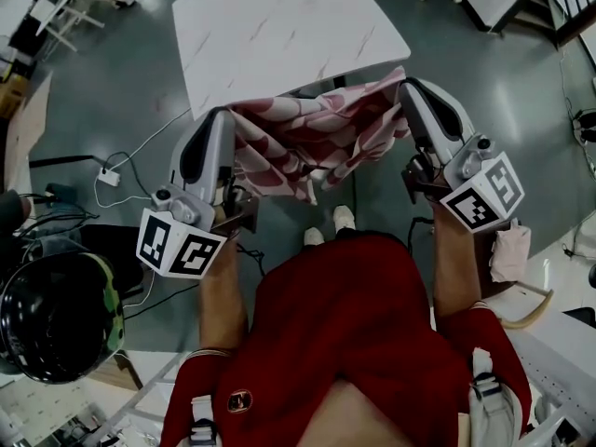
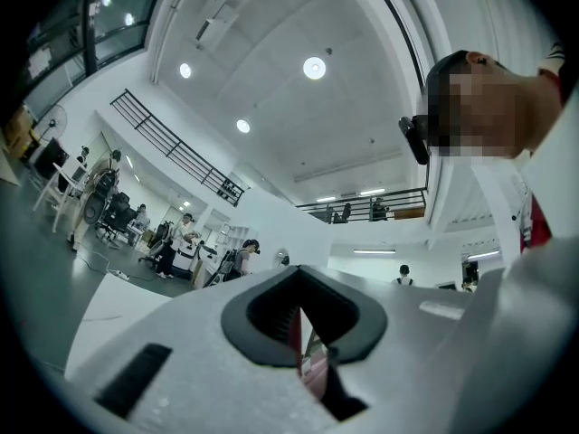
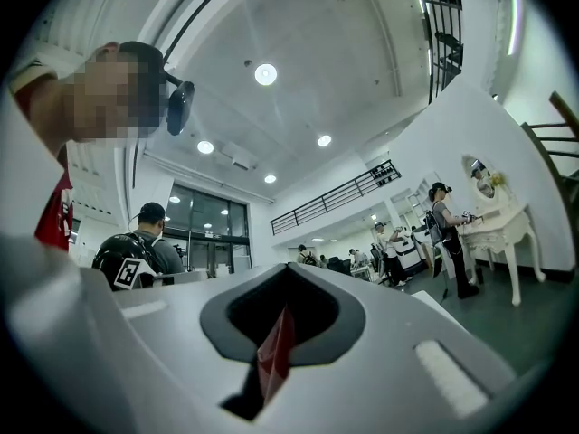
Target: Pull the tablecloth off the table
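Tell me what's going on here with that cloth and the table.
A person in a red top holds a claw in each hand. The left claw and the right claw are both shut on a red-and-white tablecloth. It hangs bunched between them at the near edge of the white table, not spread over the top.

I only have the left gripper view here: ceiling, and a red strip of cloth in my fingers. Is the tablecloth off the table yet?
Observer: In the head view the table top is bare, and the tablecloth hangs bunched at its near edge.
Operator: Does the right side have it too?
Observer: Yes. The right gripper view shows the right gripper shut on a red fold.
Operator: Anything underneath the cloth?
Observer: The person's white shoes show just below the sagging cloth.
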The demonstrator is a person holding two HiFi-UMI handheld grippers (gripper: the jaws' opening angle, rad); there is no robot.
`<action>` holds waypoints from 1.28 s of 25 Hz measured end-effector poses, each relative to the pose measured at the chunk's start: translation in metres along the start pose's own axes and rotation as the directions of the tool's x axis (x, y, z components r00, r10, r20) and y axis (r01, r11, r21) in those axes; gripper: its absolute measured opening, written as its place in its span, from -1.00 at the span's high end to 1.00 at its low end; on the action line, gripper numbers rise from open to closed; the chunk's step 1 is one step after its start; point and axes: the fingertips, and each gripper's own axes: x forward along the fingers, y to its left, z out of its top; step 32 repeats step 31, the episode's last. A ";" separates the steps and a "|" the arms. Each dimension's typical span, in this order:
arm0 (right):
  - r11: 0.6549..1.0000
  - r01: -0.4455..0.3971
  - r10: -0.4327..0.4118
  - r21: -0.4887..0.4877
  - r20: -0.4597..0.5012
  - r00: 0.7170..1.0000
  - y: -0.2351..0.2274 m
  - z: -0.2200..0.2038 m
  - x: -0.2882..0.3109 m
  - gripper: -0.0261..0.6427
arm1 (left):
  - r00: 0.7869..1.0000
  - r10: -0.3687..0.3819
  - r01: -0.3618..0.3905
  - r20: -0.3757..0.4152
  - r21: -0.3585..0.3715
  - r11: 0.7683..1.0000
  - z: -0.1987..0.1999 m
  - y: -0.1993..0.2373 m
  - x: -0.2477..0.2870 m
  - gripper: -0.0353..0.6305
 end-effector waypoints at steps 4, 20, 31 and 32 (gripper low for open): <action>1.000 0.008 -0.008 -0.011 0.000 1.000 -0.006 -0.004 0.002 0.88 | 1.000 -0.003 0.003 -0.006 -0.008 1.000 -0.005 0.002 0.003 0.87; 0.999 0.025 -0.026 -0.031 -0.026 0.999 -0.011 -0.010 -0.001 0.88 | 1.000 -0.012 0.012 0.000 -0.031 0.999 -0.010 0.003 0.009 0.87; 0.999 0.034 -0.034 -0.032 -0.027 0.999 -0.015 0.003 0.009 0.88 | 1.000 -0.014 0.014 -0.004 -0.038 0.999 0.002 0.007 0.018 0.87; 0.999 0.034 -0.034 -0.032 -0.027 0.999 -0.015 0.003 0.009 0.88 | 1.000 -0.014 0.014 -0.004 -0.038 0.999 0.002 0.007 0.018 0.87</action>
